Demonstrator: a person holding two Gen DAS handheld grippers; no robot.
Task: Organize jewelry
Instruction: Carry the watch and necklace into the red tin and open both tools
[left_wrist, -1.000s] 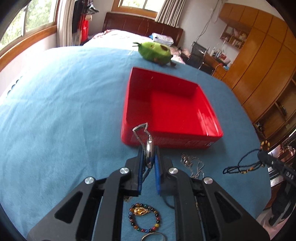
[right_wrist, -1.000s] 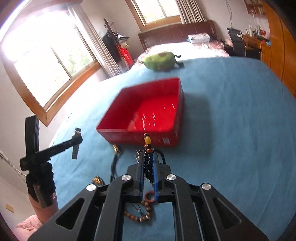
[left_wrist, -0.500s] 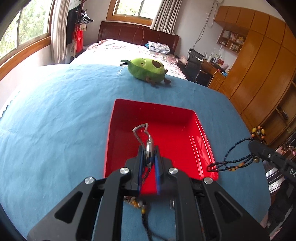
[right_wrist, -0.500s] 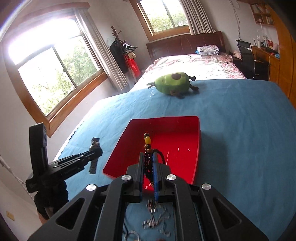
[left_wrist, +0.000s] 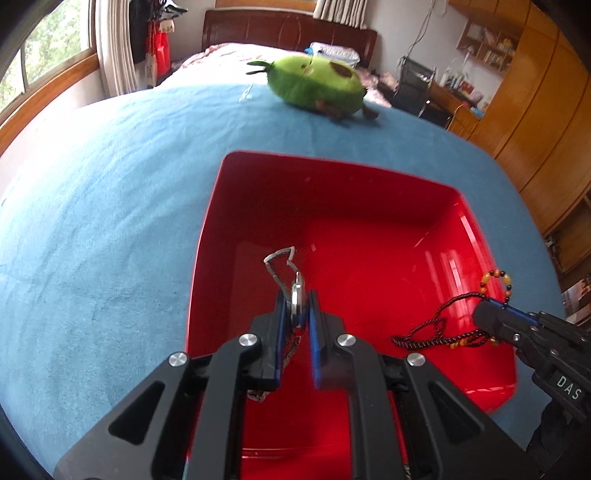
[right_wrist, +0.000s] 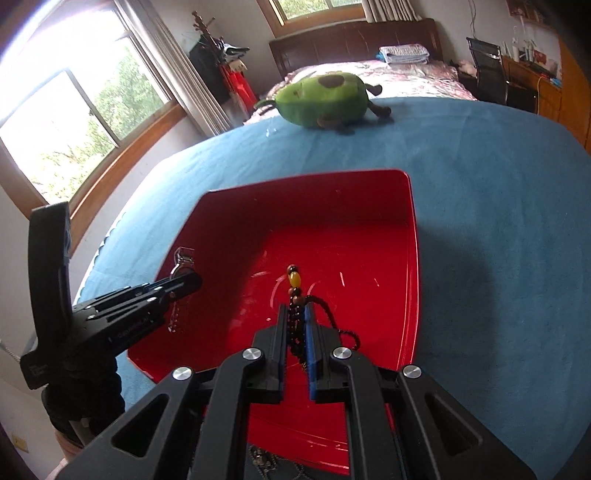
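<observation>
A red tray (left_wrist: 369, 177) (right_wrist: 413, 236) lies on the blue cloth. My left gripper (left_wrist: 296, 306) is shut on a silver watch (left_wrist: 282, 266) and holds it above the tray's left part; the gripper and watch also show in the right wrist view (right_wrist: 183, 264). My right gripper (right_wrist: 295, 325) is shut on a dark beaded necklace (right_wrist: 294, 286) with yellow and brown beads, above the tray's middle. In the left wrist view the necklace (left_wrist: 443, 325) hangs from the right gripper (left_wrist: 484, 314) into the tray.
A green avocado plush (left_wrist: 316, 86) (right_wrist: 323, 99) lies on the cloth beyond the tray. A silver chain (right_wrist: 262, 459) lies on the cloth below the right gripper. A bed, windows and wooden wardrobes surround the table.
Both grippers have moved forward from the jewelry pile to above the tray, still holding the watch and the necklace. The necklace's loose end now hangs inside the tray.
</observation>
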